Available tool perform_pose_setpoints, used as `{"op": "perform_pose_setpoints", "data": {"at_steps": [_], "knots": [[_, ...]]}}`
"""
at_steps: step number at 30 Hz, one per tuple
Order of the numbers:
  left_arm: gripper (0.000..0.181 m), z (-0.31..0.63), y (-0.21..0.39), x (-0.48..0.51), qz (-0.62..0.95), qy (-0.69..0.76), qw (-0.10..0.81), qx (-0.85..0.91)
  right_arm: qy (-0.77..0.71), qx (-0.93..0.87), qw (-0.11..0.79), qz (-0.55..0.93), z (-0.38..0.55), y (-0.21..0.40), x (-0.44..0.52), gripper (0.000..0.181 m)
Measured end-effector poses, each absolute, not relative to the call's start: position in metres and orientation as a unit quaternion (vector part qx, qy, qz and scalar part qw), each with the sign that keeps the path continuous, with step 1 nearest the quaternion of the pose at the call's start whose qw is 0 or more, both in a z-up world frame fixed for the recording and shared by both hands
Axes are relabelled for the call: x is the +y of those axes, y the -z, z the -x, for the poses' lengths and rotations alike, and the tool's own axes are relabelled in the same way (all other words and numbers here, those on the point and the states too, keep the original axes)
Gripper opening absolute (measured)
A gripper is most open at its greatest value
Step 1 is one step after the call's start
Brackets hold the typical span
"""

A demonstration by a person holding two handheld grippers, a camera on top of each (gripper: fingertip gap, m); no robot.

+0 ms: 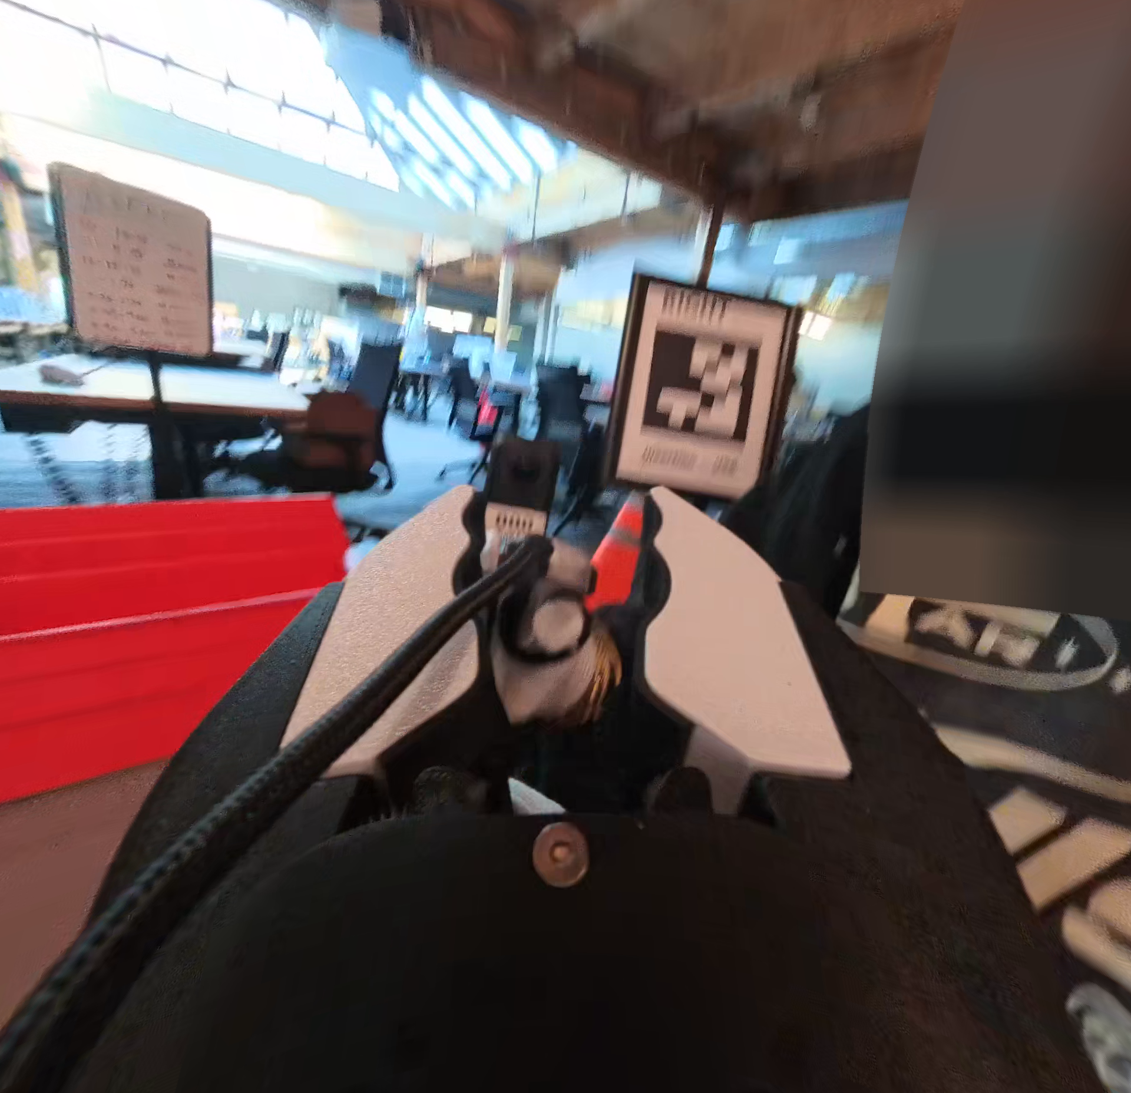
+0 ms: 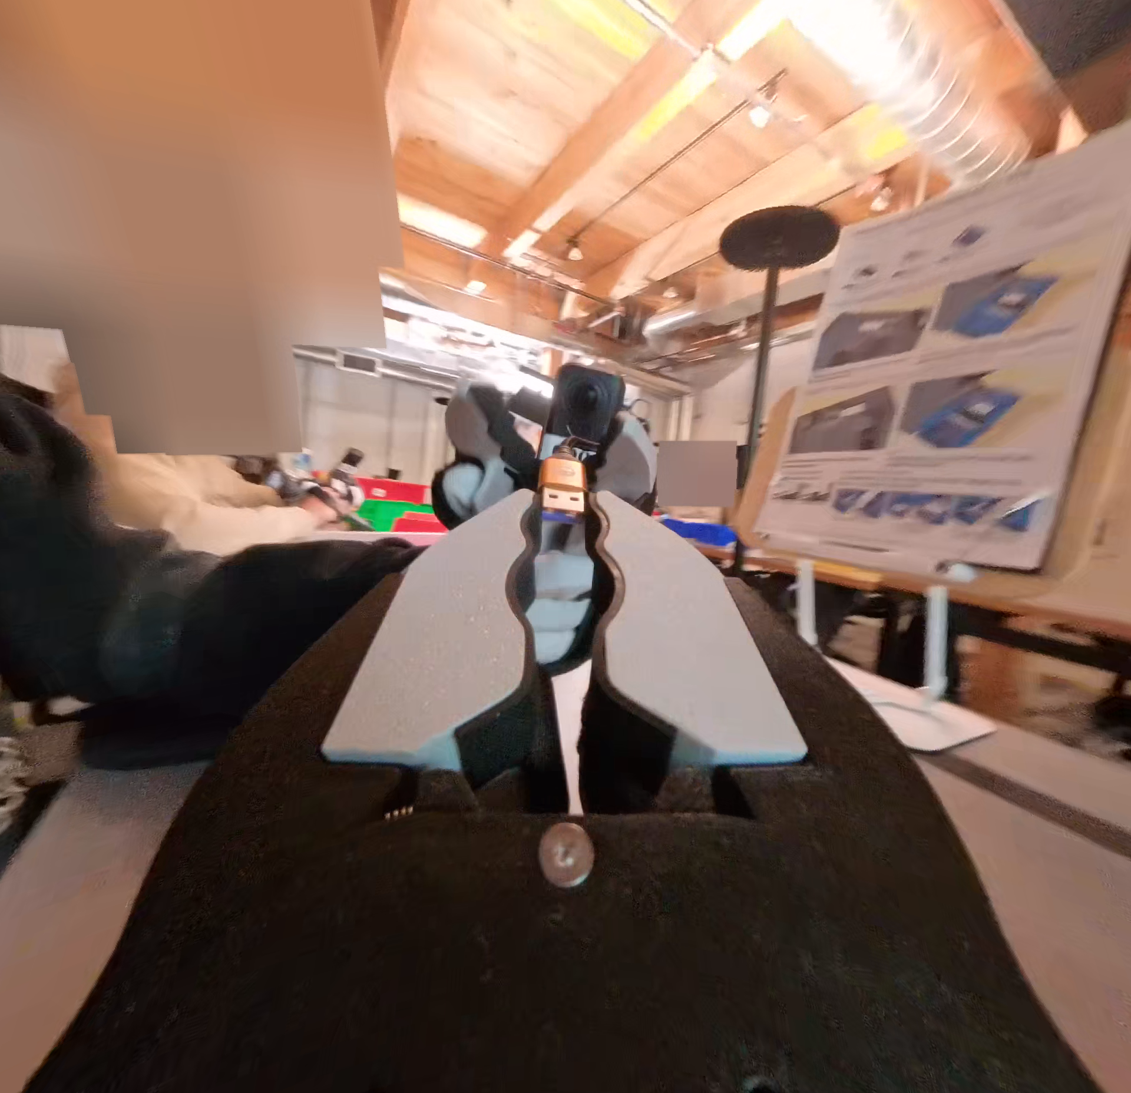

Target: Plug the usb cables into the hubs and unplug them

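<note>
My left gripper (image 1: 560,513) has its jaws partly apart around a grey hub (image 1: 551,641), and it looks clamped, though the view is blurred. A black braided cable (image 1: 343,709) runs over the left finger up to the hub's far end. An orange plug (image 1: 618,549) shows beside the right fingertip. My right gripper (image 2: 564,504) is shut on an orange usb plug (image 2: 563,482), which stands out from the tips with its metal end nearer me. The left gripper (image 2: 538,452), with a black camera on top, faces me just beyond the plug.
A red bin (image 1: 153,605) stands left of my left gripper, and a printed dark mat (image 1: 1010,758) lies to its right. A black-and-white marker board (image 1: 698,390) stands ahead. A poster board on a stand (image 2: 918,390) and a floor lamp (image 2: 777,237) stand at right. A dark sleeve (image 2: 122,605) lies at left. Both grippers' tips are close together, under 4 cm apart.
</note>
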State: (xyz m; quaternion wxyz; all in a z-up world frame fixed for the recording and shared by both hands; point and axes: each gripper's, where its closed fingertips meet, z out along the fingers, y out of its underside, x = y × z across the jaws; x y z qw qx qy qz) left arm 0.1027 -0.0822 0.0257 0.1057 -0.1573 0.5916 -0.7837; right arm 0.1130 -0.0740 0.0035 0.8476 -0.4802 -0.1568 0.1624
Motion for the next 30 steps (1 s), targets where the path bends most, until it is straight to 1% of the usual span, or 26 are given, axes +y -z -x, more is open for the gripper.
{"op": "perform_pose_setpoints", "data": {"at_steps": [2,6,9,15,21,25,29,30], "knots": [[0.049,-0.101,-0.010,-0.079,0.153,0.728,0.138,0.654,-0.186,-0.175,0.836,0.486,-0.106,0.000,-0.074,0.013],[0.034,-0.100,-0.005,-0.072,0.166,0.690,0.149,0.688,-0.145,-0.211,0.818,0.515,-0.095,0.011,-0.066,0.013],[0.029,-0.100,0.008,-0.073,0.163,0.644,0.162,0.729,-0.155,-0.199,0.814,0.523,-0.098,0.013,-0.064,0.013],[0.015,-0.101,0.013,-0.077,0.151,0.621,0.185,0.746,-0.160,-0.198,0.809,0.530,-0.098,0.015,-0.063,0.013],[0.018,-0.105,0.015,-0.075,0.173,0.606,0.184,0.755,-0.147,-0.195,0.811,0.531,-0.100,0.015,-0.062,0.013],[0.015,-0.104,0.016,-0.074,0.170,0.587,0.200,0.766,-0.146,-0.194,0.813,0.530,-0.100,0.014,-0.062,0.013],[0.015,-0.110,0.010,-0.072,0.192,0.573,0.239,0.760,-0.149,-0.172,0.821,0.524,-0.106,0.011,-0.061,0.013],[0.015,-0.114,0.005,-0.065,0.210,0.573,0.265,0.746,-0.140,-0.165,0.824,0.524,-0.109,0.012,-0.060,0.020]]}}
